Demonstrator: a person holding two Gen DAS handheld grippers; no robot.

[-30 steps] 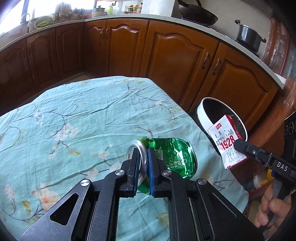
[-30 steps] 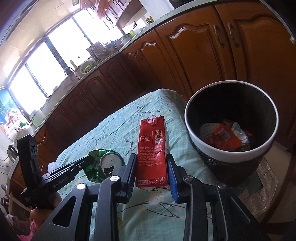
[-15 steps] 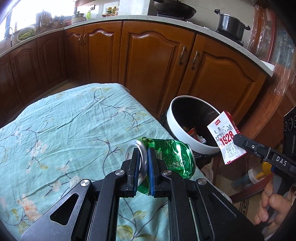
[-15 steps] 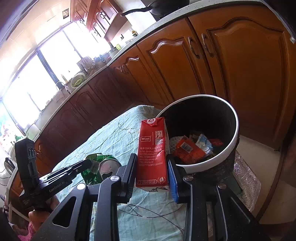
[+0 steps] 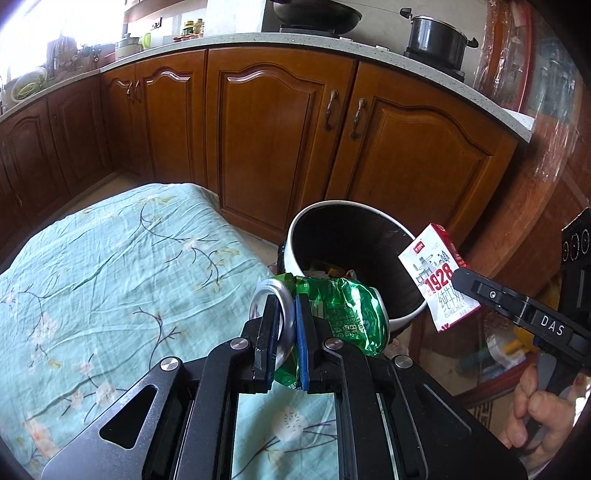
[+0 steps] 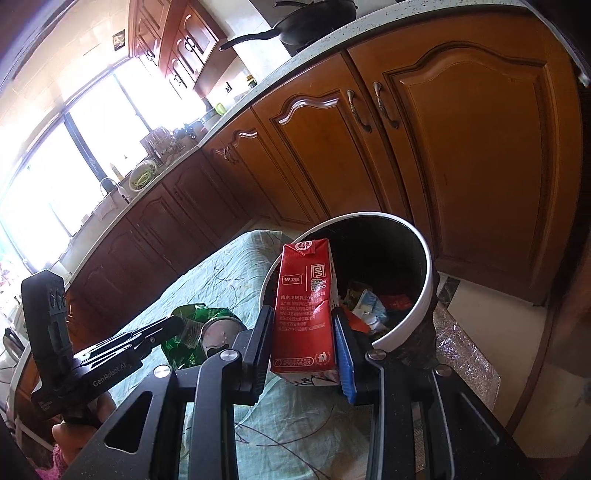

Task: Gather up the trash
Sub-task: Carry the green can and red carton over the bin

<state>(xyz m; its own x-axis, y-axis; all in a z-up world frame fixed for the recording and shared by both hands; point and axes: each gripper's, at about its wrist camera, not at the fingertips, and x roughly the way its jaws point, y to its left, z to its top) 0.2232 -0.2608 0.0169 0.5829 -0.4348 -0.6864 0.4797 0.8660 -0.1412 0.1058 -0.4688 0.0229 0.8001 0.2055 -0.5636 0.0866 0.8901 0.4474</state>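
My left gripper is shut on a crushed green can, gripping its silver end, over the table's right edge beside the bin. The can and left gripper also show low left in the right wrist view. My right gripper is shut on an upright red and white milk carton, held just in front of the bin's near rim. In the left wrist view the carton hangs to the right of the bin. The round white-rimmed trash bin holds several wrappers.
A teal floral cloth covers the table to the left. Brown wooden cabinets under a speckled counter run behind the bin. A pot and a wok stand on the counter. A hand holds the right gripper's handle.
Both grippers have carried the can and carton rightward off the table toward the bin. The bin now sits closer and more central in both views. Neither grip has changed.
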